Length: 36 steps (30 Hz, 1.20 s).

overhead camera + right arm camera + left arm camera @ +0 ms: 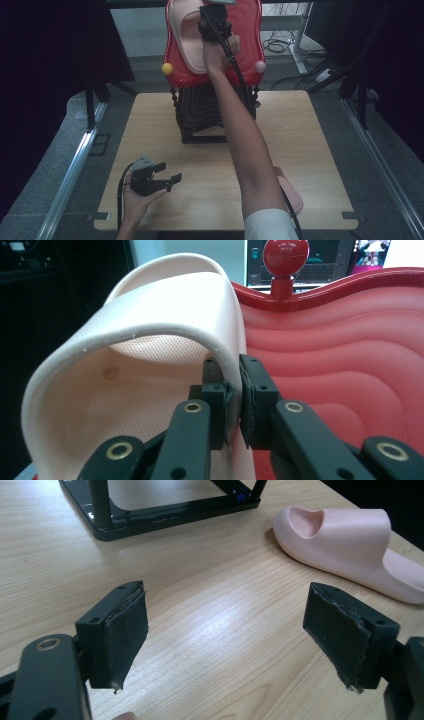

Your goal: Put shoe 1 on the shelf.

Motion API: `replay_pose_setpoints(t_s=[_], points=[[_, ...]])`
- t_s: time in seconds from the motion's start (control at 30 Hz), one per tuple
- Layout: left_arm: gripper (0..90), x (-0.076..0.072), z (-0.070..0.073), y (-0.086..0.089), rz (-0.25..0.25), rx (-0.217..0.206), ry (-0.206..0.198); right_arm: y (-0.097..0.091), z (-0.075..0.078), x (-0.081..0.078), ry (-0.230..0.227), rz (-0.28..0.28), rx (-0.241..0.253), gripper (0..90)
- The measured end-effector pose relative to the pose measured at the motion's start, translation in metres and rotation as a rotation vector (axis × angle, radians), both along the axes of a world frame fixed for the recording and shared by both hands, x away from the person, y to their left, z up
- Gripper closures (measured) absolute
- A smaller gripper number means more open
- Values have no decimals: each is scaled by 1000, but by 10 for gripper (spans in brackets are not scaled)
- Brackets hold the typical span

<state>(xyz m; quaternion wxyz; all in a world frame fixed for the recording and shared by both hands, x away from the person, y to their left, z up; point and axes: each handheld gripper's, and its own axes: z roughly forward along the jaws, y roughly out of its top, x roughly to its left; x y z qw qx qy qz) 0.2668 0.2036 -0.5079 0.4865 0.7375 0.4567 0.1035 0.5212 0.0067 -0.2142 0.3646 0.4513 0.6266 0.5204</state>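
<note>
The right gripper (235, 390) pinches the strap edge of a pink slipper (150, 340), holding it up against the red rack top (350, 365). The left gripper (162, 175) rests wide open and empty on the table (300, 130), near the other slipper (350, 545).

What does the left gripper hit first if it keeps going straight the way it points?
Probably nothing soon: the open left gripper points across bare table, between the black rack base and the pink slide sandal. The sandal lies to one side; depth is unclear.
</note>
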Motion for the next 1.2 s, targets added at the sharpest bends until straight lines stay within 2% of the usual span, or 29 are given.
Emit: replay_pose_setpoints(t_s=[0.07, 0.1, 0.23, 0.47, 0.6, 0.77, 0.87, 1.0, 1.2], points=[[180, 0, 0, 0, -2, 4, 1, 2, 0, 0, -3, 5, -12, 784], [180, 0, 0, 0, -3, 4, 1, 3, 0, -1, -3, 17, -7, 724], [180, 0, 0, 0, -1, -3, 1, 3, 2, -7, -22, 16, -14, 611], [179, -1, 2, 1, -4, -10, 0, -12, 0, -26, -17, 71, -17, 565], [180, -1, 3, 0, 1, -16, -5, -24, -3, -45, -14, 141, -25, 563], [187, -3, 7, -2, -6, -14, -36, -42, -10, -78, -25, 222, -35, 563], [187, -5, 8, -2, -6, -15, -40, -54, -14, -96, -33, 263, -40, 563], [186, -5, 10, 1, 3, -19, -44, -73, -25, -118, -42, 319, -41, 563], [187, -5, 10, 7, 20, -28, -47, -104, -52, -147, -39, 399, -58, 563]])
